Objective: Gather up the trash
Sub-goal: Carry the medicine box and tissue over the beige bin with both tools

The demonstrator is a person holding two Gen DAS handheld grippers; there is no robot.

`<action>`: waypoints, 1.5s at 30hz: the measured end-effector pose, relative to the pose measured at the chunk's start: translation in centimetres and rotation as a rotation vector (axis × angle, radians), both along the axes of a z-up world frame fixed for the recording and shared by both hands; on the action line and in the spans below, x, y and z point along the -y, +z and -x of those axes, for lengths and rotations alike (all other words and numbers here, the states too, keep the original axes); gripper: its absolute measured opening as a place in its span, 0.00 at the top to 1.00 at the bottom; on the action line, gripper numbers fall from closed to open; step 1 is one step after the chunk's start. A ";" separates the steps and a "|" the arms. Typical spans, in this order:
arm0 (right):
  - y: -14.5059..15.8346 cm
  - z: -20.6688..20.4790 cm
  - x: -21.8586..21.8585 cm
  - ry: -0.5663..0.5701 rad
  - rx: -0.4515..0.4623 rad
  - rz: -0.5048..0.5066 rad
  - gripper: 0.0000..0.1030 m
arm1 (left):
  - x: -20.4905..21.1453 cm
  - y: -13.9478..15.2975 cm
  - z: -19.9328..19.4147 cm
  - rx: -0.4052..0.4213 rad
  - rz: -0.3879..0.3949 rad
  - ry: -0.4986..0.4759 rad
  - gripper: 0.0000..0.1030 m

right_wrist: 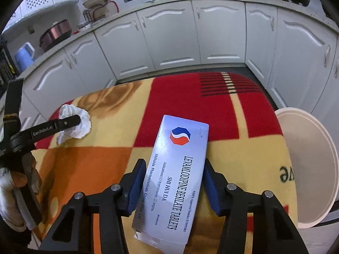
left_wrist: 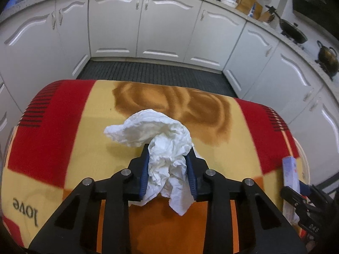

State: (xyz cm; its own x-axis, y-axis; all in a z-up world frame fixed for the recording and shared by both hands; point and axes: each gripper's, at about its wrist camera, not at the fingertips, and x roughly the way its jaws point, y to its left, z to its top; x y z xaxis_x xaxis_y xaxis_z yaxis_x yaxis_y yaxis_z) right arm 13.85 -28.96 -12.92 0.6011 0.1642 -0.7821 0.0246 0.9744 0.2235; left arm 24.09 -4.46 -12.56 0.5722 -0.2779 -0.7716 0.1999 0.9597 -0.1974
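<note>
Right now both grippers sit over a table w/ a fleece blanket (left_wrist: 70,127) in red, yellow & orange blocks, "love" printed on it at lower left of the left wrist view.

Left gripper (left_wrist: 168,167): blue pads clamped tight on a crumpled white tissue (left_wrist: 156,131), centre of the frame. Most of the tissue bulges out beyond the fingertips toward frame centre, a tail hangs down between the fingers. In the right wrist view the same tissue (right_wrist: 81,124) shows at mid left, w/ the left gripper's black finger across it; a gloved hand (right_wrist: 10,199) holds that gripper at lower left edge.

Right gripper (right_wrist: 172,182): fingers either side of a white tablet box (right_wrist: 180,169) w/ a red/blue logo, lying flat on the blanket, lower centre of the frame. Left pad looks pressed on the box edge, right pad at the other edge; can't tell for sure that both pads press on it. Box also shows at right edge of the left wrist view (left_wrist: 290,173).

White bin (right_wrist: 307,169), open top, stands just beside the table at right edge of the right wrist view. White kitchen cabinets (left_wrist: 169,27) across the upper part of both frames.
</note>
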 end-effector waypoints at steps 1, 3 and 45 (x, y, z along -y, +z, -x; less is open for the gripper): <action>0.2 0.4 -0.1 0.007 0.003 0.001 0.51 | 0.0 0.4 0.9 0.007 0.008 -0.012 0.72; 0.7 1.1 -0.2 0.016 0.014 0.000 0.51 | 0.2 0.7 2.1 0.011 0.017 -0.033 0.72; 4.8 9.5 4.4 -0.043 0.113 -0.052 0.52 | 10.8 4.2 14.0 0.089 0.013 -0.295 0.72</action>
